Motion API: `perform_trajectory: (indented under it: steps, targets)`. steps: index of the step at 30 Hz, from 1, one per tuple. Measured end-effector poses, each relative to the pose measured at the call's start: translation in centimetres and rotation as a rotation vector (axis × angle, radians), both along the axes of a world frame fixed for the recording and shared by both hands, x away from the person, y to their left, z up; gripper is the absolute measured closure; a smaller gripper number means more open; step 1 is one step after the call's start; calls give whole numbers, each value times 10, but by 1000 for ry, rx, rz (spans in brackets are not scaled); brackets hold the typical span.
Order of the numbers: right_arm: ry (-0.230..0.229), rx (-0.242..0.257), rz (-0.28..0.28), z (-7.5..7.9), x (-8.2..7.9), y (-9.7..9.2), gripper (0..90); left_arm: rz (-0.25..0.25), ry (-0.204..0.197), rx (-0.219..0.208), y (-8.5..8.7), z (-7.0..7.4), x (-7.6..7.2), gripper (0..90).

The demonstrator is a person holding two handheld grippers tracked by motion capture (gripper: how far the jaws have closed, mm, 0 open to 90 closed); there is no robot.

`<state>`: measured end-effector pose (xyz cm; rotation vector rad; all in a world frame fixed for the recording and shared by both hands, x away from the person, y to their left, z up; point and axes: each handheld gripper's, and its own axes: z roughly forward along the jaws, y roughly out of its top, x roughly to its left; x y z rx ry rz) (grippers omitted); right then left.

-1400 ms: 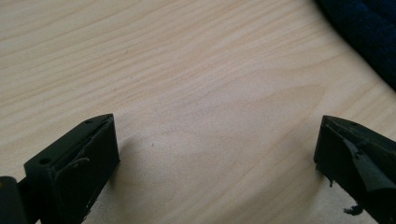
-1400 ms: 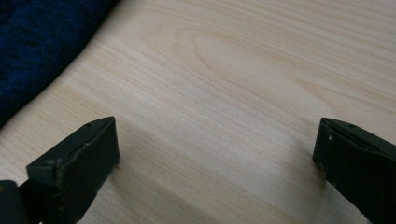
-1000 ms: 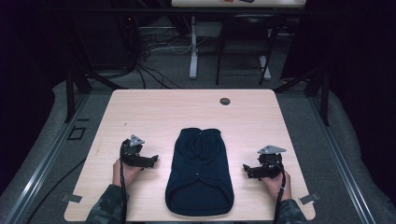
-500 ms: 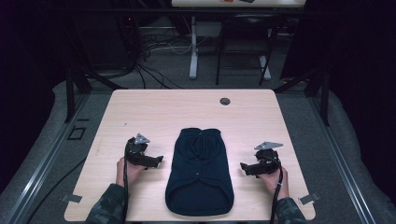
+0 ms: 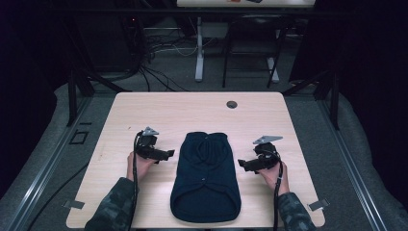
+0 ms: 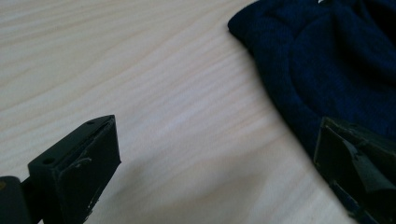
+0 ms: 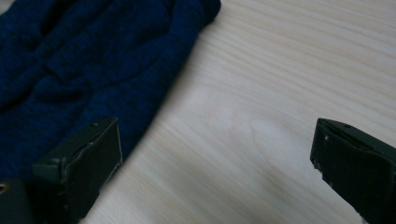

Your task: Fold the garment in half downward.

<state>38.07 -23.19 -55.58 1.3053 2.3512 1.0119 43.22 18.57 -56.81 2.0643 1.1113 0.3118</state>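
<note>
Lying flat on the desk (image 5: 144,110) between both wide-open, empty sets of jaws, the folded navy knit garment (image 5: 204,178) looks soft, light and floppy; pinch its side edges, just inboard of left gripper (image 5: 169,153) and right gripper (image 5: 240,165).

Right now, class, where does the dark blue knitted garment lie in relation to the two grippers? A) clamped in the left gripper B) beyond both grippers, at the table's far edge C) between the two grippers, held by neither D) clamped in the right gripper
C: the dark blue garment lies flat between the left gripper and right gripper, both with jaws open.
</note>
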Motion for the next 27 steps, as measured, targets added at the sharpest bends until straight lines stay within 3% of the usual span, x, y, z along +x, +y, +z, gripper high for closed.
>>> perform_trajectory:
  steps: [7,11,16,22,27]
  targets:
    - [24,-7,46,7,23,21,23,-36,16,7,-17,6,15,3]
    - [43,24,60,13,41,34,30,-47,22,25,-28,9,24,4]
    - [62,22,70,13,56,46,32,-53,27,29,-44,11,37,5]
    - [109,47,76,9,78,62,83,-72,49,51,-66,9,50,17]
    - [134,34,66,-3,91,75,168,-89,63,79,-82,2,56,60]
